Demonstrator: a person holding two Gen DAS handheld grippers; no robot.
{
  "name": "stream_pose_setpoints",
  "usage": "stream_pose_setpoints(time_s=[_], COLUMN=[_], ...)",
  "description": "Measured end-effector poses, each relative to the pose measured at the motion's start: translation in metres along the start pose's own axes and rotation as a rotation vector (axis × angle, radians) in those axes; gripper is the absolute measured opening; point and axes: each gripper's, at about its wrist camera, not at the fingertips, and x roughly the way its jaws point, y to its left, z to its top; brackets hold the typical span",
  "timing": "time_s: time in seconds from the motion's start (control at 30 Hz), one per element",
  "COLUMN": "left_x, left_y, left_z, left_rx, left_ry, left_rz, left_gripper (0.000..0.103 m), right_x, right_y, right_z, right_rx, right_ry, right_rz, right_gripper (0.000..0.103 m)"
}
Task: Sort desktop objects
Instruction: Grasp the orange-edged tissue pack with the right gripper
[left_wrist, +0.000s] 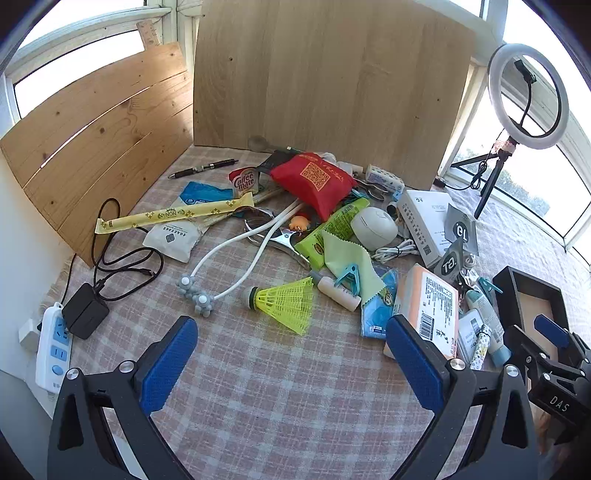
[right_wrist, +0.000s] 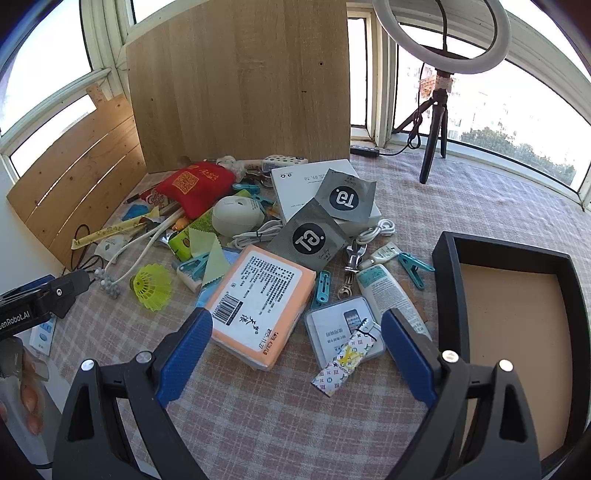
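From the left wrist I see my left gripper (left_wrist: 291, 365) hovering with its jaws spread wide and empty above the checked cloth on the surface (left_wrist: 258, 387). The nearest piece of the clutter is the yellow shuttlecock (left_wrist: 286, 301), lying on its side just ahead, apart from the jaws. I judge it very light and springy; its plastic skirt would crush, so I would pinch the dark cork end instead. Behind it lie a white neck cord (left_wrist: 240, 251) and a red pouch (left_wrist: 314, 181), both soft and floppy. From the right wrist, my right gripper (right_wrist: 295, 350) also hangs open and holds nothing. Between and just beyond its fingers sit the orange packet (right_wrist: 258, 310), a small patterned sachet (right_wrist: 345, 363) resting on a clear card case (right_wrist: 338, 328), and a white tube (right_wrist: 388, 295). The packet looks soft and squashy, best taken across its short sides. The black tray (right_wrist: 447, 288) waits to the right, nothing in it.
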Motion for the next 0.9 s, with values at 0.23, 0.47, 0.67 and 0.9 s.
stream_pose_setpoints(time_s=[0.23, 0.47, 0.67, 0.9], left_x=[0.012, 0.037, 0.061, 0.079], left_y=[-0.029, -0.063, -0.095, -0.103], left_z=[0.0, -0.003, -0.01, -0.014], left_rx=[0.017, 0.067, 0.175, 0.203], left_ry=[0.005, 0.046, 0.098, 0.146], left_rz=[-0.011, -0.071, -0.087, -0.144], left_gripper=[0.102, 0.1, 0.091, 0.087], right_x=[0.017, 0.051, 0.093, 0.121], right_y=[-0.019, -0.024, -0.03, -0.029], right_z=[0.01, 0.019, 0.034, 0.031], right_rx=[-0.033, -0.02, 0.039, 0.09], right_ry=[0.06, 0.159, 0.284, 0.388], right_rz=[0.051, 0.129, 0.214, 0.263], right_gripper=[0.065, 0.056, 0.042, 0.032])
